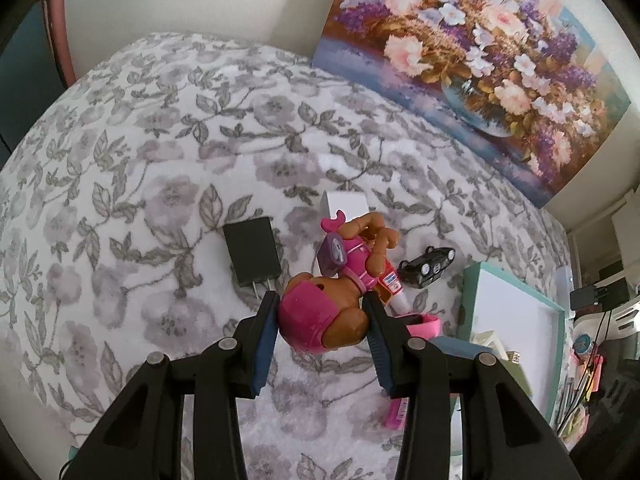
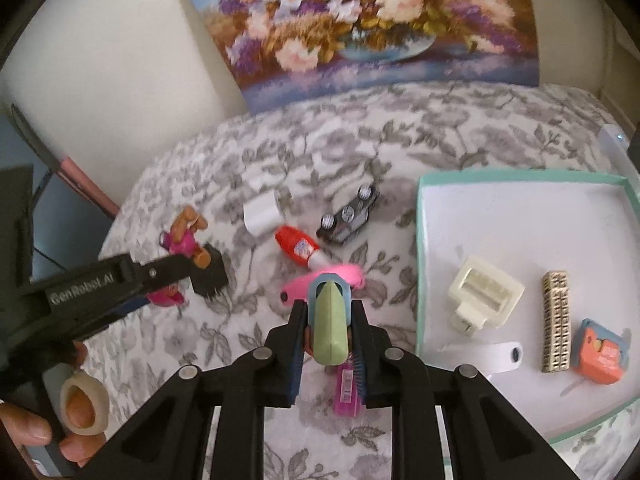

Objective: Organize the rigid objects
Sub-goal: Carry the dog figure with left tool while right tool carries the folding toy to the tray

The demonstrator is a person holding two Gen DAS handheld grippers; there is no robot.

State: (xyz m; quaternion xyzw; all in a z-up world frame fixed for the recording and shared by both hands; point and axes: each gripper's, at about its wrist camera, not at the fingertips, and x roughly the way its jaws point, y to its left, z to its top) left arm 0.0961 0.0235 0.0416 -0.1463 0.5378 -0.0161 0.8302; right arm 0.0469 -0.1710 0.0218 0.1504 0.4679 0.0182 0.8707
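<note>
My left gripper is shut on the pink-helmeted head of a brown toy dog, which hangs above the floral blanket. In the right wrist view the same left gripper holds the dog at the left. My right gripper is shut on a small pale green gadget with a blue frame, lifted off the blanket. A teal-rimmed white tray lies to the right, holding a cream plastic piece, a gold tower and an orange and blue item.
On the blanket lie a black charger, a white box, a black toy car, a red and white tube, a pink piece and a magenta item. A flower painting leans on the wall behind. A hand shows at lower left.
</note>
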